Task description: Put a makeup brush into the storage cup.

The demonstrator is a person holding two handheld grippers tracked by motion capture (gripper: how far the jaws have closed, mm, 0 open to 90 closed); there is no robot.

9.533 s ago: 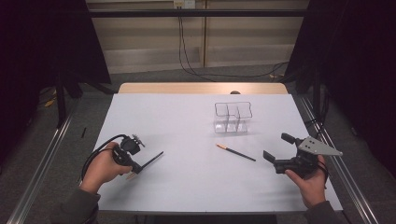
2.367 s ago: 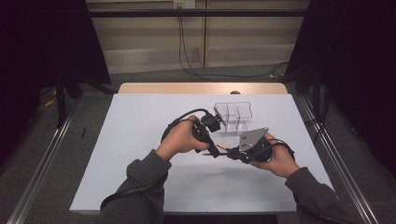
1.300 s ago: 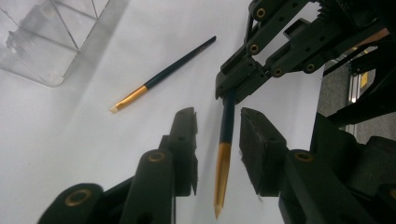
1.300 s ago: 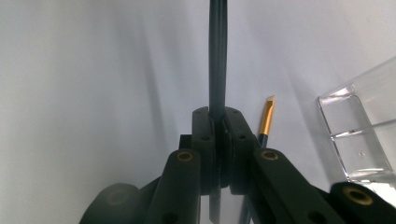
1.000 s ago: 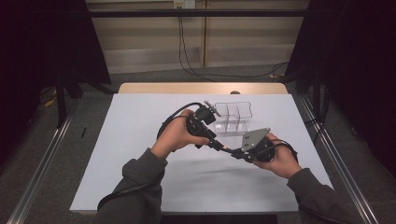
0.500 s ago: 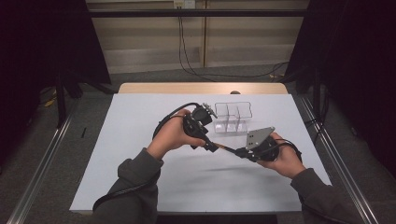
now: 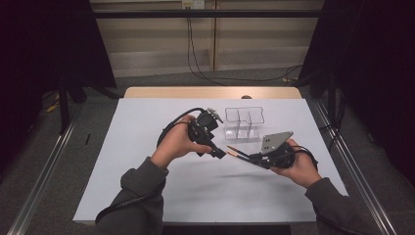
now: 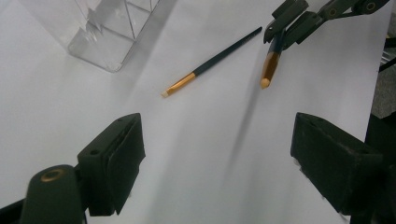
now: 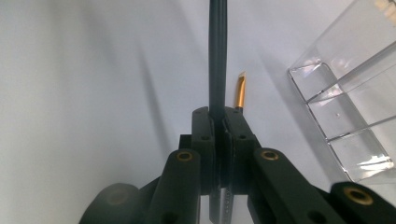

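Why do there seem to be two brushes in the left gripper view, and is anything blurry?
Left gripper view: the right gripper holds one brush; the dark brush-like shape with a gold band and pale tip on the sheet beside it looks like a second brush, or the first one's shadow; its own jaws are soft. Right gripper view: the nearby handle is blurred; the clear box glints.

Dark brush (image 8: 212,62) with orange ferrule, clear organizer (image 7: 243,123), white table (image 7: 147,127).
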